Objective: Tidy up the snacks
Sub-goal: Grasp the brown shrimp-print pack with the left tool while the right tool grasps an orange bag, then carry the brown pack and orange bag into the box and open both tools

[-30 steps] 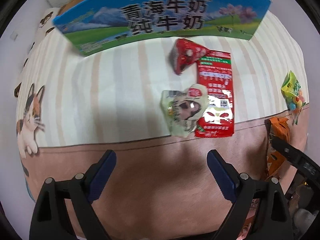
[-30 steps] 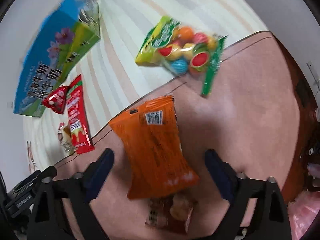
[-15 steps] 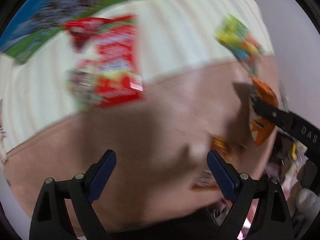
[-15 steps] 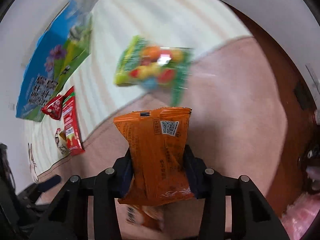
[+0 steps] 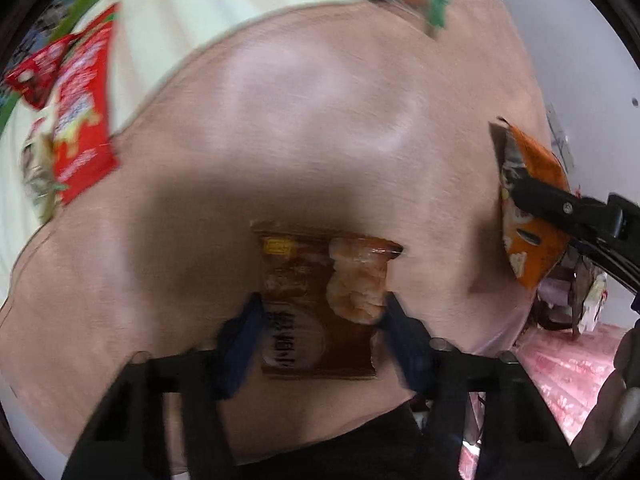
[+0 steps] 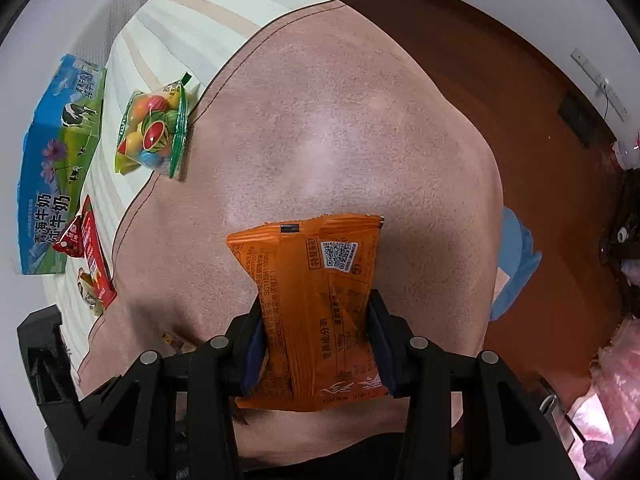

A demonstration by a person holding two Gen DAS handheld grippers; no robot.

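My right gripper [image 6: 316, 336] is shut on an orange snack packet [image 6: 312, 296] and holds it above the pink cloth; the packet also shows at the right of the left wrist view [image 5: 532, 208]. My left gripper [image 5: 322, 320] has its blue pads against both sides of a brown snack packet [image 5: 320, 300] lying on the cloth near the front edge. The left wrist view is blurred. A green fruit-candy bag [image 6: 154, 132], a long red packet [image 6: 96, 256] and a small red triangular packet [image 6: 72, 238] lie further back.
A blue and green milk carton box [image 6: 56, 168] stands at the back left on the striped cloth [image 6: 168, 28]. A pale crumpled packet [image 6: 86, 288] lies by the long red one. Brown floor [image 6: 520, 120] and pink bags [image 6: 612, 380] lie to the right.
My left gripper swung right and down to the brown packet and closed around it. My right gripper closed on the orange packet and lifted it off the cloth.
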